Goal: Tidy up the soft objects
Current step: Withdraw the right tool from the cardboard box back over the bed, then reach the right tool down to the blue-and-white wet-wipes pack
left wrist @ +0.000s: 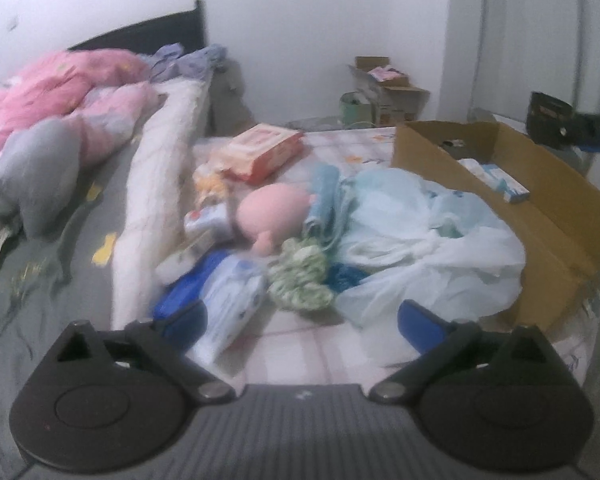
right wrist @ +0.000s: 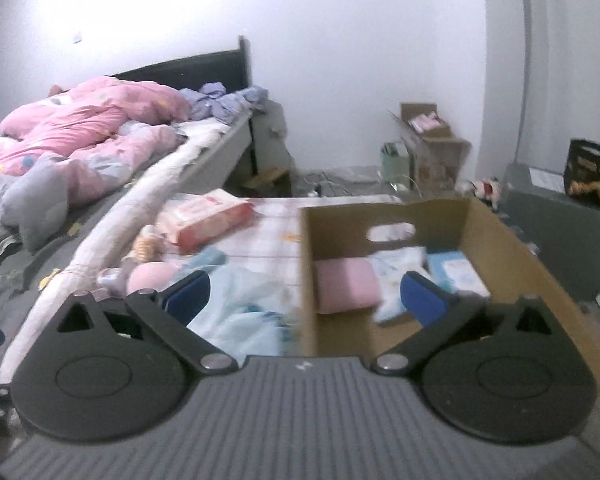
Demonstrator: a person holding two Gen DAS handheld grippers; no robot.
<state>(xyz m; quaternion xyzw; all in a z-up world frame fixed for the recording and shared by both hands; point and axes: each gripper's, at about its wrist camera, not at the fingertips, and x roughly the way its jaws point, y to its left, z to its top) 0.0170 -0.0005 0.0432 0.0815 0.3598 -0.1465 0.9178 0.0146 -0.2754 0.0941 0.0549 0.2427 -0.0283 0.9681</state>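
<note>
My right gripper (right wrist: 306,298) hangs spread wide and empty above the near wall of the cardboard box (right wrist: 512,240), where a pink folded cloth (right wrist: 346,286) lies beside white packets. My left gripper (left wrist: 300,322) is also spread and empty, over the mat, with a wipes pack (left wrist: 230,308), a green knitted piece (left wrist: 300,276) and a pale plastic bag (left wrist: 428,248) just ahead.

This is a bedroom in a home. A bed (right wrist: 228,140) with a dark headboard (right wrist: 196,68) stands by a plain white wall (right wrist: 340,40), and a crumpled pink quilt (right wrist: 80,128) lies on it. Open cardboard boxes (right wrist: 432,140) stand on the floor in the corner, and some cables (right wrist: 332,178) lie near them
</note>
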